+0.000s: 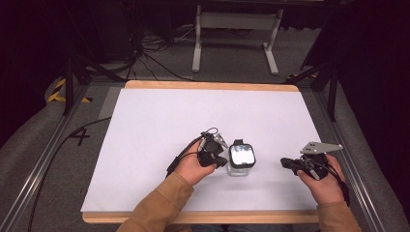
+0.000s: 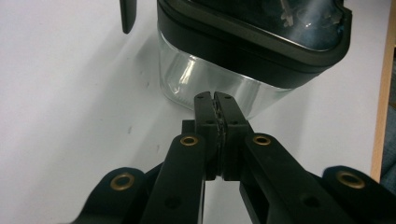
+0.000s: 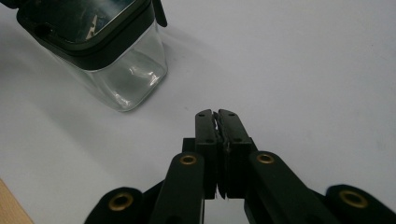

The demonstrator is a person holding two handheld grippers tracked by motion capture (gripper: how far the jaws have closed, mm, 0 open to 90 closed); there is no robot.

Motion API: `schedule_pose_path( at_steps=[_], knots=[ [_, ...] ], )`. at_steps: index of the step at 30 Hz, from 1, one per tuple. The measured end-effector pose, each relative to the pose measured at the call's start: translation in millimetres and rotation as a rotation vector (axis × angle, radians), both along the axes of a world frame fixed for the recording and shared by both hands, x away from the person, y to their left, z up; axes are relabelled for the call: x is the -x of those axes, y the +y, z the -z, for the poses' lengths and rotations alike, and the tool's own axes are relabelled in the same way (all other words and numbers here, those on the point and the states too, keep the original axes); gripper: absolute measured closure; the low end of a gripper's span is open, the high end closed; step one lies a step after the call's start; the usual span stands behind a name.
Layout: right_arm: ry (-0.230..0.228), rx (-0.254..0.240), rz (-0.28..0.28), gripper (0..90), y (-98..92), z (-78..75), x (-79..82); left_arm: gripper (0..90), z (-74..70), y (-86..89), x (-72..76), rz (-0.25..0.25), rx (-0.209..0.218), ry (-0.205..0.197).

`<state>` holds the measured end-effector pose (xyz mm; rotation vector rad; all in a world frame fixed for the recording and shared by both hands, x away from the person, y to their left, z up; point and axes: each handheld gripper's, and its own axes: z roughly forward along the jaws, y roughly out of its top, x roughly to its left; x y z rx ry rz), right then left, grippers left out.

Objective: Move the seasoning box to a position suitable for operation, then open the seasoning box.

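High view: clear jar (image 1: 240, 159), black lid (image 1: 241, 153) on, contents unclear; left gripper (image 1: 216, 160) and right gripper (image 1: 288, 164) closed, empty.

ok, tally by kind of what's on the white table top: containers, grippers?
Clear container with black lid: 1
Handheld grippers: 2, the left gripper beside the container, the right gripper apart from it, both with jaws closed on nothing
Total: 3
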<state>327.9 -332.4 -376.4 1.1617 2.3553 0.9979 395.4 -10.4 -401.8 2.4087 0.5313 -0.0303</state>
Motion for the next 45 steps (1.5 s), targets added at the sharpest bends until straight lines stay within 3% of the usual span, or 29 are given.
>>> schedule_pose_path(
  at_steps=[8, 12, 20, 21, 22, 25, 28, 34, 36, 45],
  knots=[
    [-0.002, 0.001, -0.006, 88.1, 0.6, 0.0, -0.6, 81.7, -4.6, 3.3, -0.4, -0.007, -0.013, -0.003],
    [0.005, 0.003, -0.004, 88.1, -0.3, 0.5, -0.9, 79.0, -13.4, 9.5, -0.2, -0.021, 0.005, -0.004],
    [-0.003, 0.002, -0.008, 88.1, 0.7, -0.4, 0.2, 77.1, -32.6, 19.4, 3.7, -0.019, 0.069, -0.029],
    [-0.001, 0.002, -0.009, 88.1, 1.2, -0.1, 0.6, 77.1, -40.3, 21.0, 3.5, -0.013, 0.101, -0.024],
    [0.002, 0.001, -0.009, 88.1, 1.2, 0.3, 0.8, 77.1, -40.3, 21.0, 3.5, -0.013, 0.101, -0.024],
    [0.006, 0.005, -0.01, 88.2, 0.5, 2.0, 1.6, 77.6, -52.2, 21.8, 3.9, -0.008, 0.157, -0.026],
    [0.012, 0.003, -0.012, 88.2, -0.1, 2.6, 2.5, 78.3, -56.1, 20.6, 2.1, 0.007, 0.175, -0.031],
    [0.019, 0.001, -0.015, 88.1, 0.1, 5.0, 5.9, 81.2, -60.6, 14.6, -11.8, 0.01, 0.203, -0.022],
    [0.021, 0.002, -0.016, 88.0, -0.2, 6.0, 6.8, 81.9, -60.6, 10.2, -20.8, -0.001, 0.224, 0.0],
    [0.026, 0.003, -0.026, 87.6, 0.3, 9.0, 9.1, 82.8, -57.8, -12.0, -41.8, 0.005, 0.186, -0.016]
  ],
)
